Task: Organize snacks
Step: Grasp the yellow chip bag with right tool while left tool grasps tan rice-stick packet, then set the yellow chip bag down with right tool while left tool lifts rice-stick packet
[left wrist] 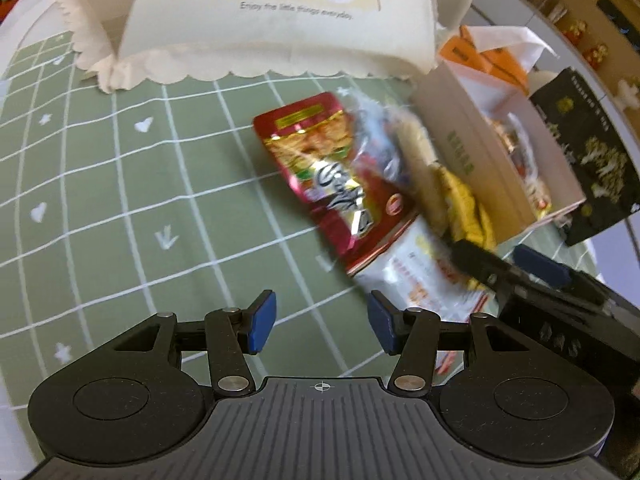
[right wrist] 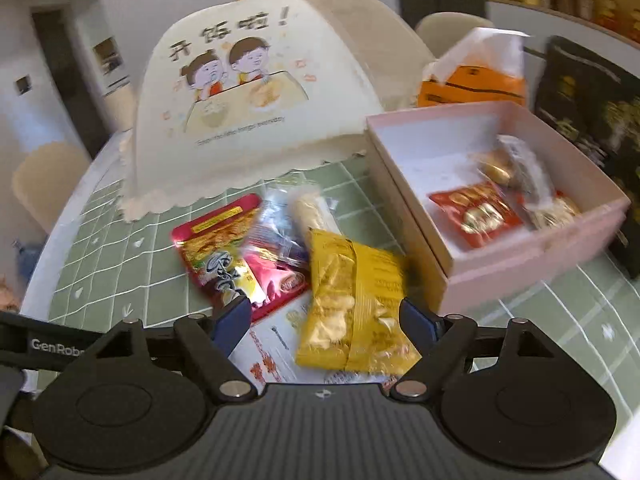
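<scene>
Yellow pack [right wrist: 356,308] lies lengthwise between the right gripper [right wrist: 326,318]'s wide, empty fingers; left gripper [left wrist: 322,326], half-open and empty, sits farther off.

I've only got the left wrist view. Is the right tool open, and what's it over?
Observer: Open. The right tool straddles the yellow packet; its pads aren't visibly pressing it.
Operator: What's inside the pink box?
Observer: The pink box holds a red packet of gold pieces, some gold-wrapped sweets and a clear wrapper. Its left side is bare.
</scene>
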Tool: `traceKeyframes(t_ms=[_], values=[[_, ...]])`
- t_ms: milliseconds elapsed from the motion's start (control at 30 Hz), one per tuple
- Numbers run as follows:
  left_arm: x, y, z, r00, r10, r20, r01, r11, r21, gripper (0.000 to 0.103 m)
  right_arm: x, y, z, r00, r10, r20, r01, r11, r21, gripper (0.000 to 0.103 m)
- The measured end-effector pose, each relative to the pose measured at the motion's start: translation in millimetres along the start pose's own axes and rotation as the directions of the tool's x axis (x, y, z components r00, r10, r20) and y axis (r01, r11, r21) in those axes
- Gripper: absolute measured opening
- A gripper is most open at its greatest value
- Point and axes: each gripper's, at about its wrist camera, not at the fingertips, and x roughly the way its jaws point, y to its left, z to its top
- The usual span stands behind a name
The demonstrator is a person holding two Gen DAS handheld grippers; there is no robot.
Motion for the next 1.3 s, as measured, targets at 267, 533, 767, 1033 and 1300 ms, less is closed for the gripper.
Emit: traceKeyframes(t_ms=[267,533,767,1033,1300], values=[[-12,0,-1,1.000,-0.028,-0.008,0.029,0.998,0.048,0.056,36,-17,7,0.994,-0.039,-0.107,0.048,0.996,0.077,0.065],[-9,-2,7,0.994,-0.109,-0.015,0.110,0.990,0.086,0.056,-14,1,-36,0.981,0.041,-0.187,-0.019,0.993,0.118,0.060],[8,-33,51,0.976,-0.220,0.002,0.218,0.967,0.132,0.056,-57,-22,-61,0.979,-0.176,-0.106,0.186,0.979,0.089,0.053],[76,-79,99,0.994,-0.099,-0.037,0.101,0.994,0.051,0.050,-65,-64,-71,0.961,-0.260,-0.093,0.272,0.947,0.169,0.058],[89,-106,78,0.994,-0.095,-0.053,0.104,0.969,0.223,0.034,-72,-60,-86,0.958,-0.267,-0.100,0.279,0.950,0.136,0.066]])
